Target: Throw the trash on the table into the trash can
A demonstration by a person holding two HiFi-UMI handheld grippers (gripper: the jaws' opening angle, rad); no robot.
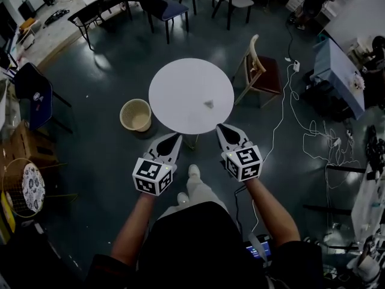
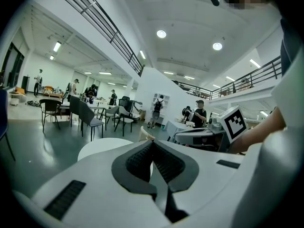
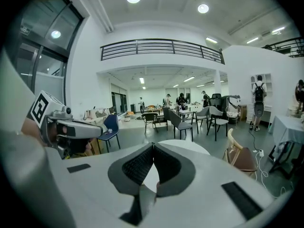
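A small piece of trash (image 1: pixel 209 104) is seen on the round white table (image 1: pixel 180 80), at 4 o'clock from its centre. The trash can (image 1: pixel 136 114) is set just beside the table at 8 o'clock. The left gripper (image 1: pixel 175 138) and right gripper (image 1: pixel 221 127) are held near the 6 o'clock rim, with both sets of jaws clenched and nothing grasped.
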